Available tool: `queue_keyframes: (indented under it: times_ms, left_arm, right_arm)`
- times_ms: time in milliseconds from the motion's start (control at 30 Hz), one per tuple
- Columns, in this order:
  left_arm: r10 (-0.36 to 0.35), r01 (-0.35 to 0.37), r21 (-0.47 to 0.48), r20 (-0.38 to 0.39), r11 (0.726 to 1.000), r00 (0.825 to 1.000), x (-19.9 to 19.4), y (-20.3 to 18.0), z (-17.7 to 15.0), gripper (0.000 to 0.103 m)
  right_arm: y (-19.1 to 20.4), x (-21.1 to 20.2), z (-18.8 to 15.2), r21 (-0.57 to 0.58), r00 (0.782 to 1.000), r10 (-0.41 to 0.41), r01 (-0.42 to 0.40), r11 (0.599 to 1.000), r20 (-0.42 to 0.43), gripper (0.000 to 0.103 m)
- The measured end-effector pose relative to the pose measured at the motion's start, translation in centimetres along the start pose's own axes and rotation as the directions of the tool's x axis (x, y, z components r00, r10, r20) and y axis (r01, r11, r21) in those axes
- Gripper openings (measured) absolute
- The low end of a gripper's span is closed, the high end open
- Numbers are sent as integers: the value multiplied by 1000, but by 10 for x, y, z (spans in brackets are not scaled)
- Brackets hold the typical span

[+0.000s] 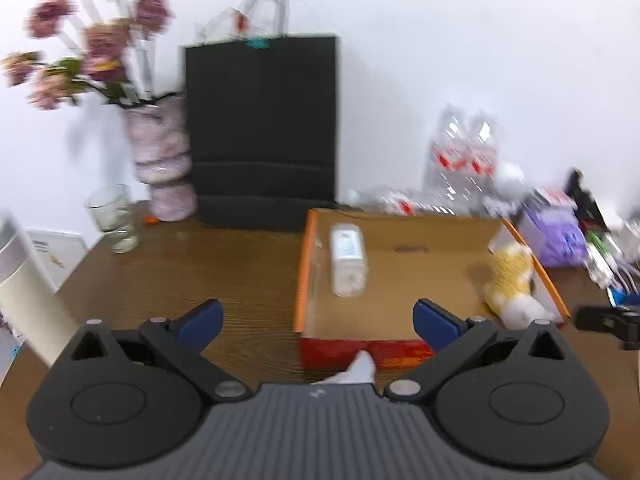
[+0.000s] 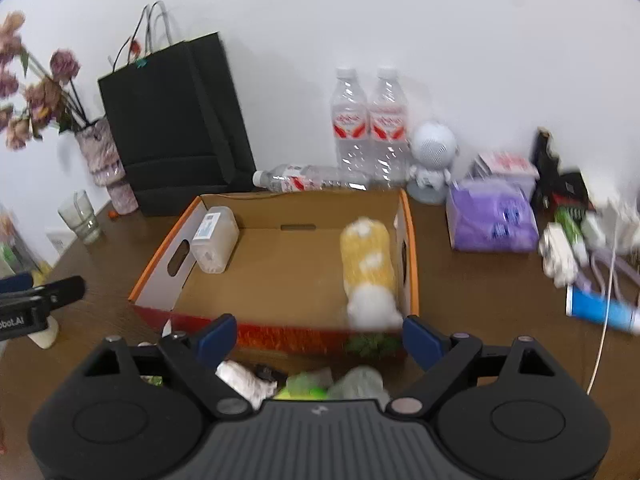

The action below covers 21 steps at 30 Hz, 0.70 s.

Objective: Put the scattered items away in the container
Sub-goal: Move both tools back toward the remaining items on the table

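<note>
One cardboard box (image 2: 288, 264), two items inside, three water bottles (image 2: 370, 128), one glass (image 2: 80, 216)

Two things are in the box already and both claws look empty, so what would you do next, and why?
Probably lower the right gripper onto the small items lying on the table just in front of the cardboard box. Its fingers are open with nothing between them, and those items sit directly below, still outside the box.

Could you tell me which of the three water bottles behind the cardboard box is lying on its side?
The leftmost bottle, lying flat along the back wall of the box with its cap pointing left; the other two bottles stand upright side by side to its right.
</note>
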<state>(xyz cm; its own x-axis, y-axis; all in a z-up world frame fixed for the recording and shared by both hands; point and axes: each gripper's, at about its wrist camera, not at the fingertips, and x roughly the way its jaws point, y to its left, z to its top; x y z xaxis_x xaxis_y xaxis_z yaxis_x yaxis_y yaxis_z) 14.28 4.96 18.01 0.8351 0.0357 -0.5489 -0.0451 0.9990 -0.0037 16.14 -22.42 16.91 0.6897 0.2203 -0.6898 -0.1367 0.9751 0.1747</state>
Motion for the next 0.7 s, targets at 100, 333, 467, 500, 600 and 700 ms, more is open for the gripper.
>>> queue_keyframes:
  times_ms: [100, 333, 467, 500, 600, 700]
  left_arm:
    - [-38, 38, 8, 78, 999, 996, -20, 0, -25, 103]
    - [-98, 87, 59, 207, 994, 973, -71, -4, -103, 103]
    - [-116, 104, 61, 248, 993, 962, -98, -8, -157, 103]
    - [-123, 112, 55, 251, 992, 960, -103, -10, -170, 103]
    - [-118, 104, 70, 247, 992, 962, -112, -18, -201, 103]
    - [-71, 31, 158, 254, 987, 965, -115, -31, -218, 103]
  right_arm:
    - [-3, -9, -24, 22, 999, 43, -44, 999, 31, 90]
    - [9, -62, -109, -5, 957, 137, -141, 990, 256, 100]
    - [9, -87, -161, -21, 913, 133, -136, 991, 385, 103]
    - [7, -89, -172, -4, 908, 145, -156, 988, 392, 103]
    - [0, -93, -200, 48, 888, 170, -210, 977, 427, 103]
    - [1, -89, -216, 33, 918, 125, -148, 988, 376, 103]
